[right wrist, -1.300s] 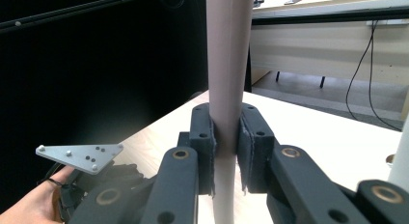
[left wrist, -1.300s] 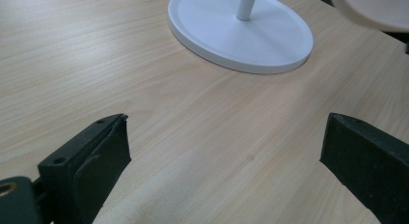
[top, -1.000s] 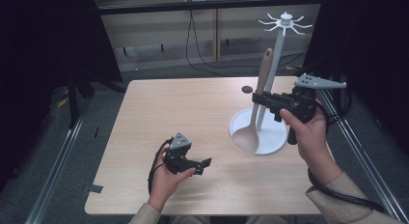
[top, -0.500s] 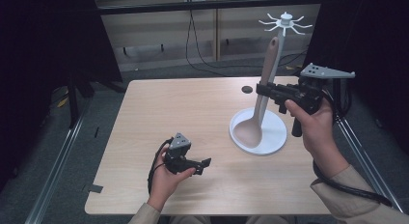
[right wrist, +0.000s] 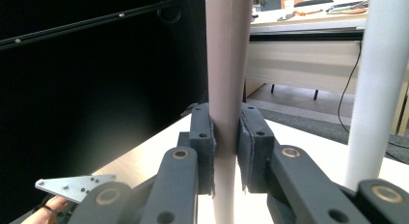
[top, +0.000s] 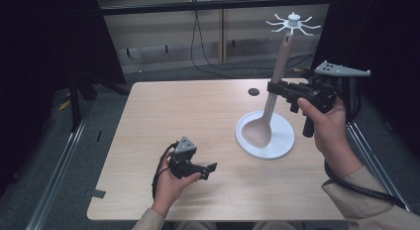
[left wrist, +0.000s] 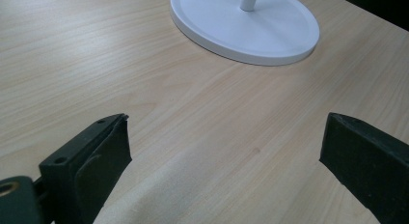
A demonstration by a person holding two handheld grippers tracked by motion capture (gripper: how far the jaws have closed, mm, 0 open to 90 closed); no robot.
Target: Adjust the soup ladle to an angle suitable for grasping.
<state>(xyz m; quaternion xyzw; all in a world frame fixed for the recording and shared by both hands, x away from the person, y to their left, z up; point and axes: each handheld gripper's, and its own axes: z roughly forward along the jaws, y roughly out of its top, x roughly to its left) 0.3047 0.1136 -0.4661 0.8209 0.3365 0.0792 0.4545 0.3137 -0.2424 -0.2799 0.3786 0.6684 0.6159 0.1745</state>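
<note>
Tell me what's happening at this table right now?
A person works with a handheld gripper in each hand. The right gripper is shut on the handle of a pinkish-beige ladle, holding it upright with its bowl low over the round white base of a utensil stand, whose hooked top rises just above the handle's end. The ladle isn't hung on a hook yet. The left gripper rests low over the wooden table with its jaws open, holding nothing.

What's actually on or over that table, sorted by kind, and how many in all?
Pinkish-beige long-handled plastic ladle: 1
White utensil stand with round base and hook crown: 1
Small dark round disc on the tabletop: 1
Black hand-held claws: 2, left, right
Total: 5
</note>
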